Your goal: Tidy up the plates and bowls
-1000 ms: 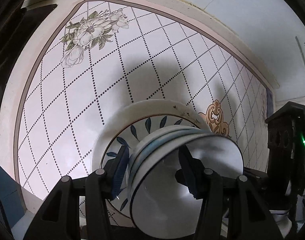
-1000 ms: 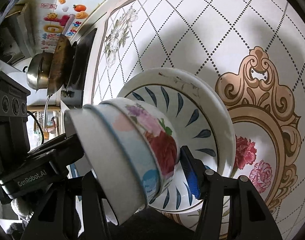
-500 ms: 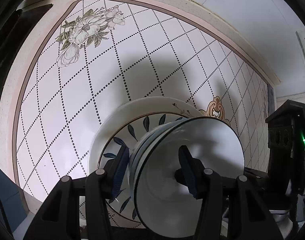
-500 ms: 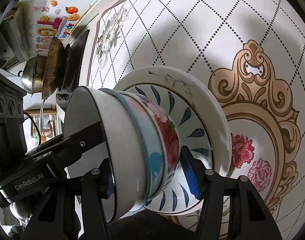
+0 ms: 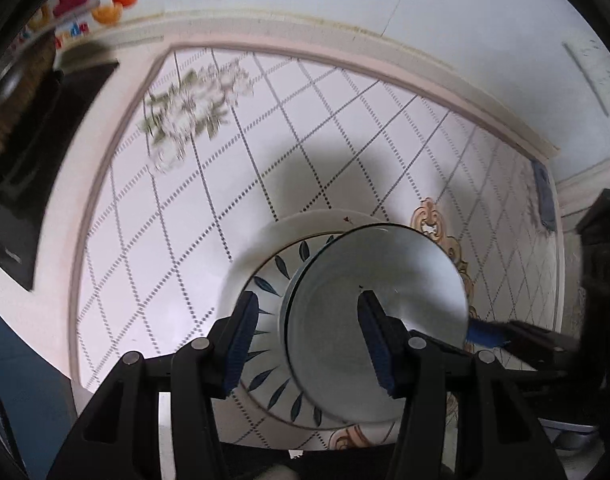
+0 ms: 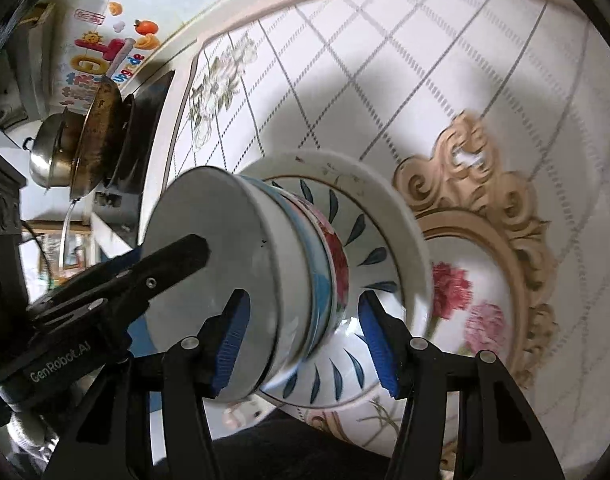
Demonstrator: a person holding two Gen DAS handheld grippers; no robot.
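Several nested bowls form one stack: a white one on top, then blue-banded and rose-patterned ones. The stack hangs tilted just above a white plate with blue leaves. My left gripper is shut on the stack wall, one pad inside the top bowl and one outside. In the right wrist view its inner finger reaches into the bowl. My right gripper is shut on the opposite wall, and its blue pad shows beside the rim in the left wrist view.
A diamond-patterned tablecloth with flower and gold scroll motifs covers the counter. At the far left stands a black stove with a brown wok and a steel pot. A white wall with stickers runs behind.
Both grippers have risen with the bowl stack between them. The stack has tipped further, its mouth turned more toward the left camera. The leaf plate now looks smaller and farther below.
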